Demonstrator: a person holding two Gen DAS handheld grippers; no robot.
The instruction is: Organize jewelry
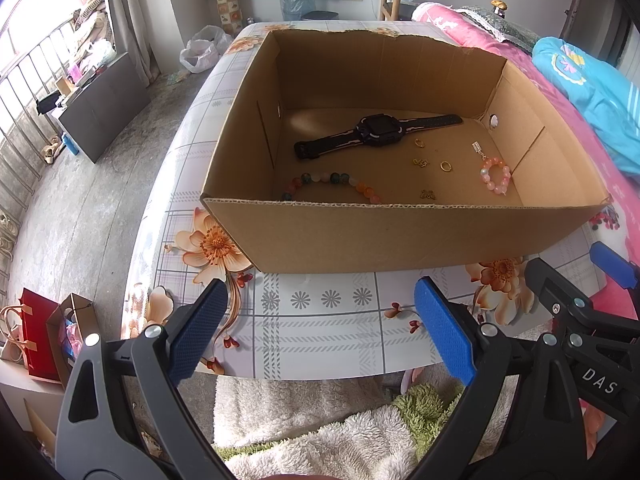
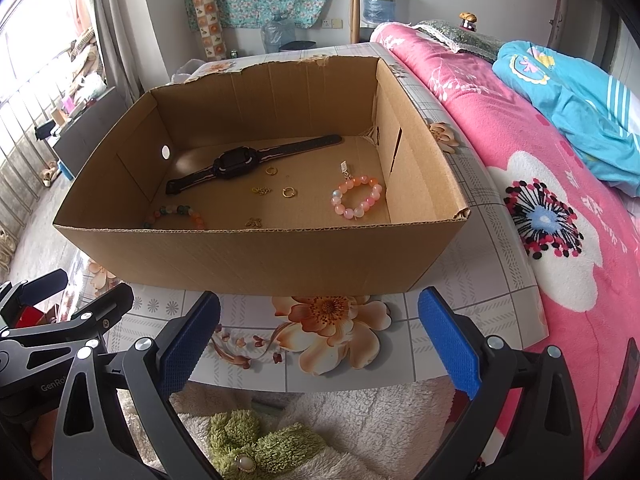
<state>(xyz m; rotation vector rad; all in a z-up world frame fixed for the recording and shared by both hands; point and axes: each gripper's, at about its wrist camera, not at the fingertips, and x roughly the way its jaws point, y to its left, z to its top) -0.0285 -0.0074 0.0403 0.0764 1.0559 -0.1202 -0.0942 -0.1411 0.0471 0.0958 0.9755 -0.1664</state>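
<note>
Cardboard box (image 1: 400, 236) already holds the jewelry, both grippers, left (image 1: 320, 332) and right (image 2: 320, 340), gaping empty, so probably done or sorting next.

Daylight floods in from a window (image 1: 24, 20) at the left, blown out to white glare in both views. The cardboard box (image 1: 400, 236) casts soft shadow across its own floor. Focus is sharp centrally; fisheye bending curves the worktop (image 2: 460, 312), with dark vignetted corners.
</note>
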